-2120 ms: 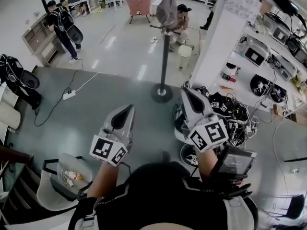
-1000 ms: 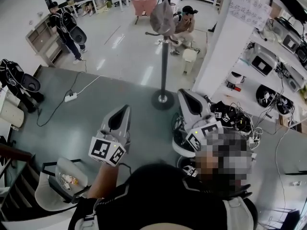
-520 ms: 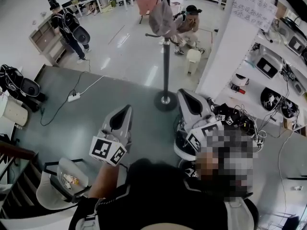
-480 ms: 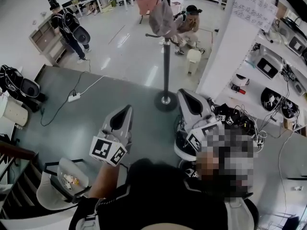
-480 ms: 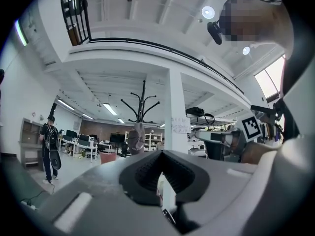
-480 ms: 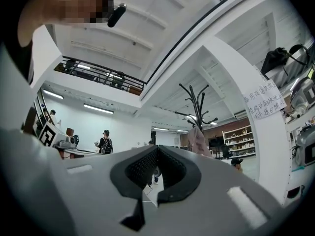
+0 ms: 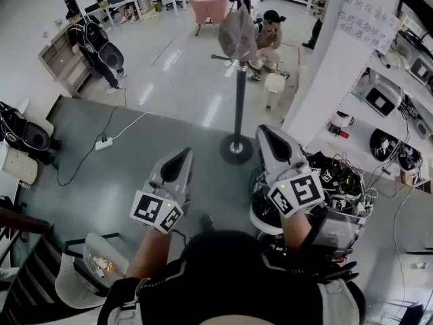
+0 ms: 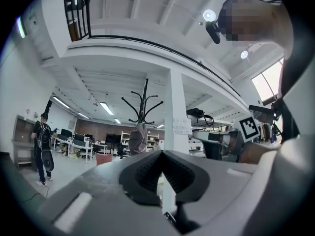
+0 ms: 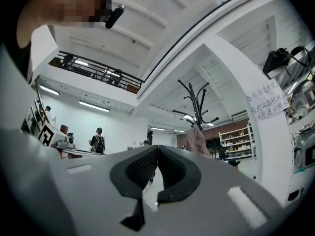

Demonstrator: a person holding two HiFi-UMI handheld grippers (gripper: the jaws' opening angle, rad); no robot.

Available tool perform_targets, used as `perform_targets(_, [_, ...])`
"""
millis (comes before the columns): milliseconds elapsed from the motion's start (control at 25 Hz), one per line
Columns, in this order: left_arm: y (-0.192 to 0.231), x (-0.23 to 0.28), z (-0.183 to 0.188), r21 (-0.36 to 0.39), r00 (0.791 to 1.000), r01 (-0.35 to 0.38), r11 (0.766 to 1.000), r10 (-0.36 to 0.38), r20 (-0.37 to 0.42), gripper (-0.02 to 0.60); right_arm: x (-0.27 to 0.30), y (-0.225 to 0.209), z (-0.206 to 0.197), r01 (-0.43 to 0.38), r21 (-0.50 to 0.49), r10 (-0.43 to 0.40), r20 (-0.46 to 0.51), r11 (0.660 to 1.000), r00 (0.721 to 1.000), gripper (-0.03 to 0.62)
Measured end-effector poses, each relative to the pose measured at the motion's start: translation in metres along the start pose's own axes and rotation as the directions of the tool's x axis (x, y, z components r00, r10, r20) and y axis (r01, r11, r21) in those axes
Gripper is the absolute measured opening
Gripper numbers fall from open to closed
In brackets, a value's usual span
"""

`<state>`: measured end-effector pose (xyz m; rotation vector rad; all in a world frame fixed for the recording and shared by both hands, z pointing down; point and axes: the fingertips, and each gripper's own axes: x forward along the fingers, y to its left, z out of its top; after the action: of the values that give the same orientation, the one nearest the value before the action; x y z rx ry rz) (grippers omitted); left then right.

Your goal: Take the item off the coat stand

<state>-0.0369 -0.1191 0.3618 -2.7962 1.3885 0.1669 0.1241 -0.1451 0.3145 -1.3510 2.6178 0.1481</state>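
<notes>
Cap (image 7: 237, 34), perhaps; well beyond right tongs (image 7: 264, 130)

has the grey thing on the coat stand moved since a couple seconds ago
No. The grey item still hangs near the top of the coat stand, against its pole, as before.

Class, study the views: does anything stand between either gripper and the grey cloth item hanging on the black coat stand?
Nothing visible does. Only bare grey floor separates the left gripper and right gripper from the black coat stand, where the grey cloth item hangs near the top.
</notes>
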Motion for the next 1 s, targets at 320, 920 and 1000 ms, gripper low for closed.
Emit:
perform_targets(320, [0.047, 0.011, 0.004, -0.008, 1.0, 0.025, 1.0, -0.025, 0.017, 0.02, 0.045, 0.004, -0.007, 0.025, -0.013, -0.025, -0.011, 1.0, 1.0, 0.009])
perform_targets(920, [0.111, 0.035, -0.003, -0.036, 0.994, 0.106, 0.994, -0.105, 0.037, 0.02, 0.106, 0.01, -0.021, 0.088, -0.053, -0.089, -0.018, 0.995, 0.996, 0.039])
perform_targets(1000, [0.119, 0.037, -0.004, -0.041, 0.993, 0.113, 0.993, -0.112, 0.038, 0.02, 0.113, 0.01, -0.024, 0.094, -0.05, -0.096, -0.022, 0.994, 0.995, 0.064])
